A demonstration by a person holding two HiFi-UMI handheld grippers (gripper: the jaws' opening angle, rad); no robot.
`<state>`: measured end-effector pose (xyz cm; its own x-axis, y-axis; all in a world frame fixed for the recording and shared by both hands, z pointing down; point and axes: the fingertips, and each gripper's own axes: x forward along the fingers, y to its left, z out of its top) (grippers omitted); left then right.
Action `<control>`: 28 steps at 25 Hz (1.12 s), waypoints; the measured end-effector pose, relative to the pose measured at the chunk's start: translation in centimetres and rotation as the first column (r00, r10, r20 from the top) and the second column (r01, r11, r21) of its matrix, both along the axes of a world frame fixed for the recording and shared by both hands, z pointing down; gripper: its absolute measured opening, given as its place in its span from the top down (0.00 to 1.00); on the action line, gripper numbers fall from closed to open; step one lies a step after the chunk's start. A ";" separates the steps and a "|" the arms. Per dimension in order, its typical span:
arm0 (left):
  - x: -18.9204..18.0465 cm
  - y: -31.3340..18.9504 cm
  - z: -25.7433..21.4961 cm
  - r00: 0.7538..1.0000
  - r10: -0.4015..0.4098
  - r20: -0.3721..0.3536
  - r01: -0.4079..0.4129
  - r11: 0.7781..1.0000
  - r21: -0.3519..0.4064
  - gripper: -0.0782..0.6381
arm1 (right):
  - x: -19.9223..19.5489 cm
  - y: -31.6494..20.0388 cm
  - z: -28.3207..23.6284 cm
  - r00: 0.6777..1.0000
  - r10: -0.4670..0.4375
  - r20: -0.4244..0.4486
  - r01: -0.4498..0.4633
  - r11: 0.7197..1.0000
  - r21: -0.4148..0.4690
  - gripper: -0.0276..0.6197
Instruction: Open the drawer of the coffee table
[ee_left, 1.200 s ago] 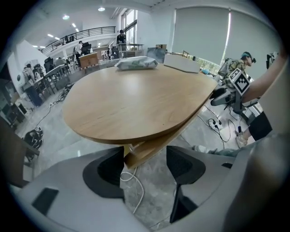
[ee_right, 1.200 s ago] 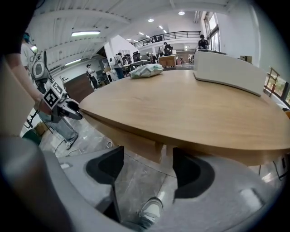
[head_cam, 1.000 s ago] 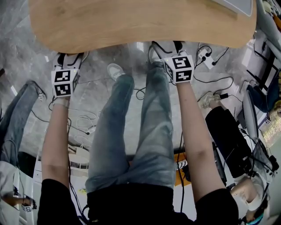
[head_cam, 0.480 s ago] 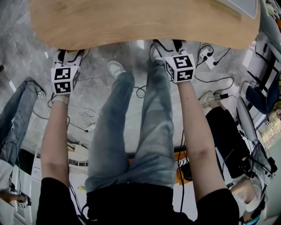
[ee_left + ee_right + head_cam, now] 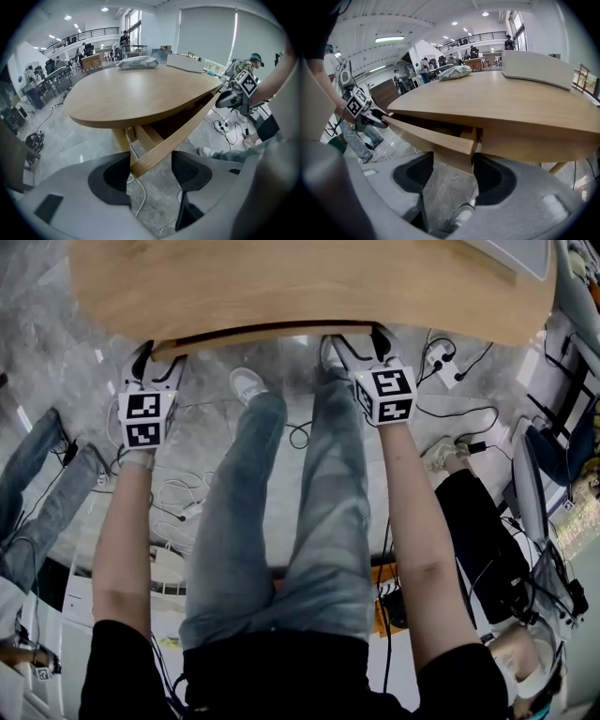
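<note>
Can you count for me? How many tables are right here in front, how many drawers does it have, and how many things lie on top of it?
table: 1
drawer: 1
packet on top: 1
flat white box on top: 1
total: 4

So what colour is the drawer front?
The drawer front is light wood; right gripper view shows it best.

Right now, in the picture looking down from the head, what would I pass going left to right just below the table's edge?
left gripper → white shoe → right gripper → power strip
</note>
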<state>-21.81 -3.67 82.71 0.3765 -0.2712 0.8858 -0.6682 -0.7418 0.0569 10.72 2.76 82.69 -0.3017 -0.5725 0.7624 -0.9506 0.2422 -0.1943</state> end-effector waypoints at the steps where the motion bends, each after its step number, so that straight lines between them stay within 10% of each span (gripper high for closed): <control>1: 0.1 0.1 0.2 1.000 -0.003 0.003 0.003 1.000 0.002 0.49 | 0.1 0.2 0.2 1.000 -0.004 -0.001 0.004 1.000 -0.003 0.55; 28: -1.1 9.6 1.5 0.999 0.007 0.036 -0.004 0.996 -0.088 0.49 | -1.1 9.5 1.4 1.000 0.006 0.001 -0.006 0.994 -0.105 0.57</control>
<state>-22.91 5.88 84.22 0.3454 -0.1902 0.9190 -0.6670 -0.7386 0.0979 9.59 12.22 84.06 -0.2992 -0.4915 0.8179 -0.9518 0.2146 -0.2192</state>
